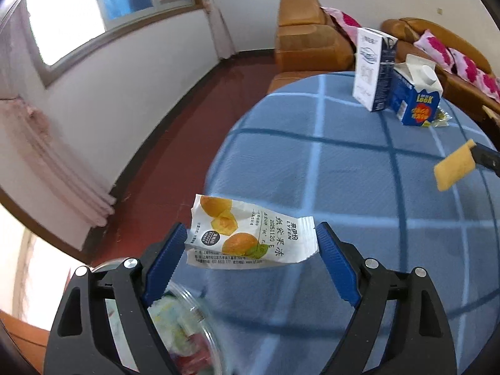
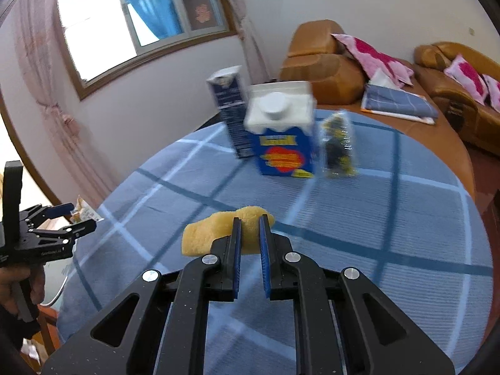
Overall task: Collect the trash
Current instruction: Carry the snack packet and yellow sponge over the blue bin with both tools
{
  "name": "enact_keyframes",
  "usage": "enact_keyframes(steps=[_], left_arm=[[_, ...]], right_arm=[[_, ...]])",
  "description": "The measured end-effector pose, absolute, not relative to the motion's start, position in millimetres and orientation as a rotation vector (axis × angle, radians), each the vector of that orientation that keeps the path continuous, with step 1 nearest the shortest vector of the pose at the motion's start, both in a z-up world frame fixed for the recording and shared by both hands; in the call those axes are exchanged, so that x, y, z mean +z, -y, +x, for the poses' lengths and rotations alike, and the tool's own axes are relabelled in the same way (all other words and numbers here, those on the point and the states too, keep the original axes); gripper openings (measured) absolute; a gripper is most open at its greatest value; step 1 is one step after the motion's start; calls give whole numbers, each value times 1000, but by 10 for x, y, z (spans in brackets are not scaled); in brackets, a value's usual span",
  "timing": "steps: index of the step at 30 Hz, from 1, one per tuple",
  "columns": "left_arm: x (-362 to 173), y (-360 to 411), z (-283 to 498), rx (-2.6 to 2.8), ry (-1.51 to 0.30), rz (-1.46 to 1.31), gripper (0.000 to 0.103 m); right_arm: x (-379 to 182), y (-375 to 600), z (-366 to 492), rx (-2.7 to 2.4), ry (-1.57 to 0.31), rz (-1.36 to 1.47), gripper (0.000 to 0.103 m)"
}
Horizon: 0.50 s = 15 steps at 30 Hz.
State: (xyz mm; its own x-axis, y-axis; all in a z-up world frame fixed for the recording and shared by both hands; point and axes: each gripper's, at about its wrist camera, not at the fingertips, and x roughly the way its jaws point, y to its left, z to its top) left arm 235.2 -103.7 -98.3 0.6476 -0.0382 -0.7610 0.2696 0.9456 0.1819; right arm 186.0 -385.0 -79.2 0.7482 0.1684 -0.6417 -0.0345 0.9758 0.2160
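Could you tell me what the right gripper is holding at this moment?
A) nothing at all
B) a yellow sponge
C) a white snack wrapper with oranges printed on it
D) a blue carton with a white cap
B: in the right wrist view the right gripper has its jaws pinched on the yellow sponge above the table.

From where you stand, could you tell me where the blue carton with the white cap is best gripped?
Grip the blue carton across its flat lower body, coming level from the open near side. Its gabled top and white cap give sloped, uneven faces. The dark carton stands close on one side and a clear wrapper on the other, so free tongs should close front-to-back or first nudge it clear.
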Motion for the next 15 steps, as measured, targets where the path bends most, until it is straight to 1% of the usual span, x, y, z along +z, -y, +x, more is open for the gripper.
enact_keyframes(steps=[15], left_arm=[[-709,131,1723,-39,-812,250,84]], right_arm=[[-610,2968,1974,253,-688,105,12]])
